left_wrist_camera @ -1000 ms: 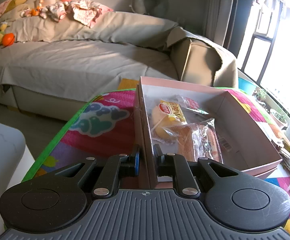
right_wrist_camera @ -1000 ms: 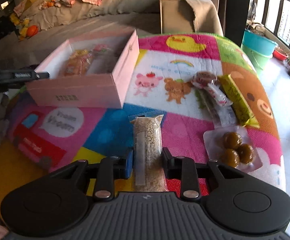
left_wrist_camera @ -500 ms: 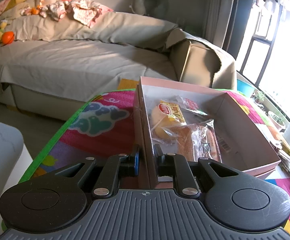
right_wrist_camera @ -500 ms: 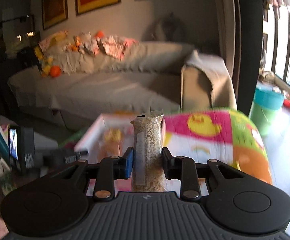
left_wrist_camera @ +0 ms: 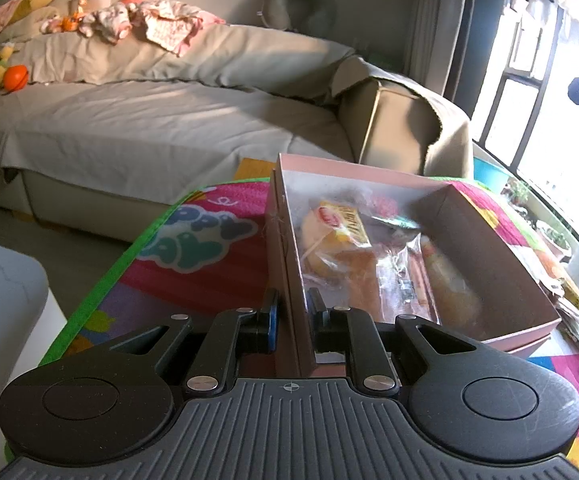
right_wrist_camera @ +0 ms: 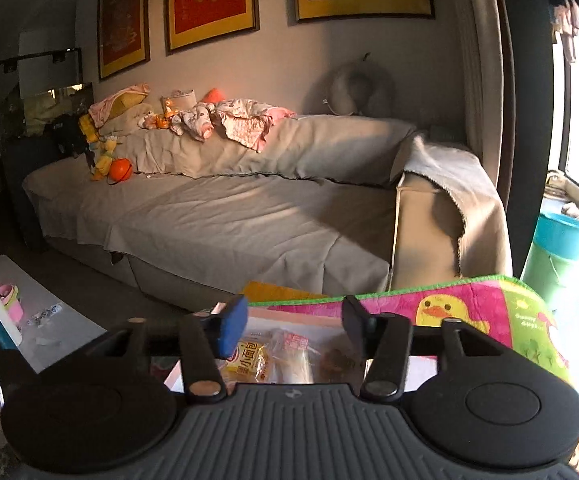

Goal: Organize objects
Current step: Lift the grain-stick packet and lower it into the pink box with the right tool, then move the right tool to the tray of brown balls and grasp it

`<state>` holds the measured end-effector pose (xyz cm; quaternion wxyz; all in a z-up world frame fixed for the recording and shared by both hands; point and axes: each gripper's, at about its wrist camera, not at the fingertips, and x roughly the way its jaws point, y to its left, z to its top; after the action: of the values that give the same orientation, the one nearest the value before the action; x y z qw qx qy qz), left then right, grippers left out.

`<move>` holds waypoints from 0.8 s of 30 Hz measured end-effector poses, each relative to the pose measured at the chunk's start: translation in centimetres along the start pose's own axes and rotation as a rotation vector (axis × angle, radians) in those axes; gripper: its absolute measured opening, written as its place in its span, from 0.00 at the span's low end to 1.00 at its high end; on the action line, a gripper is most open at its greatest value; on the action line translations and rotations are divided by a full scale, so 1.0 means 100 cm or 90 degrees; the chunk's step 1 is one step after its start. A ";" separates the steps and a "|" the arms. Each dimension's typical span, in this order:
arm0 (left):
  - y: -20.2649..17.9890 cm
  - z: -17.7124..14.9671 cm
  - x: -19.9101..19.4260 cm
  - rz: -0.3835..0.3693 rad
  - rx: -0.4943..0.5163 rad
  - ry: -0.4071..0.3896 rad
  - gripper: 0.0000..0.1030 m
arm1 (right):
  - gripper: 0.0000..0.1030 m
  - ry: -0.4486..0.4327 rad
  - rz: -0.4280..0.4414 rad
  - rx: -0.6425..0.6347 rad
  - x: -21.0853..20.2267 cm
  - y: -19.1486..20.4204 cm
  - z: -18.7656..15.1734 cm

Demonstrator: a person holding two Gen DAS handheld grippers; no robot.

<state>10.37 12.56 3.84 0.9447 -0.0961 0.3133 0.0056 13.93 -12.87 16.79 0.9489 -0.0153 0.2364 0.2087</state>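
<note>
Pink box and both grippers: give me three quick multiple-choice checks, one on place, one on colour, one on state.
1. Where does the pink box sit?
A. on the colourful mat
B. on the sofa
C. on the bare floor

2. What colour is the pad on one finger of the right gripper?
A. red
B. blue
C. white

3. What is the left gripper doing?
A. hanging open above the box
B. holding a snack packet
C. clamped on the box's near wall

Answers:
1. A, the colourful mat shows around the box.
2. B, a blue pad shows in the right wrist view; its jaws are opening with nothing between them.
3. C, its fingers sit either side of the wall, pressed on it.
</note>
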 end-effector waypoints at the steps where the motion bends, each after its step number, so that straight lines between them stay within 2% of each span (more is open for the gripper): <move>1: 0.000 0.000 0.000 0.001 0.001 -0.001 0.16 | 0.57 0.003 -0.006 0.001 -0.001 -0.003 -0.004; 6: 0.000 0.000 0.000 0.001 0.000 -0.002 0.17 | 0.73 0.032 -0.057 0.006 -0.006 -0.028 -0.036; 10: 0.000 0.000 0.000 0.000 0.000 -0.002 0.16 | 0.78 0.077 -0.104 0.016 -0.013 -0.050 -0.073; 16: 0.001 0.000 0.000 0.001 0.000 -0.002 0.16 | 0.87 0.130 -0.213 0.022 -0.035 -0.081 -0.132; 19: 0.001 -0.001 0.000 0.001 0.001 -0.002 0.16 | 0.98 0.143 -0.249 0.061 -0.047 -0.099 -0.152; 24: 0.001 -0.001 0.000 0.001 0.001 -0.002 0.16 | 0.98 0.168 -0.275 0.136 -0.052 -0.126 -0.171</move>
<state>10.36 12.64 3.76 0.9453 -0.0950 0.3121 0.0065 7.28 -28.59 3.12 0.9286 0.0078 0.3698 -0.0284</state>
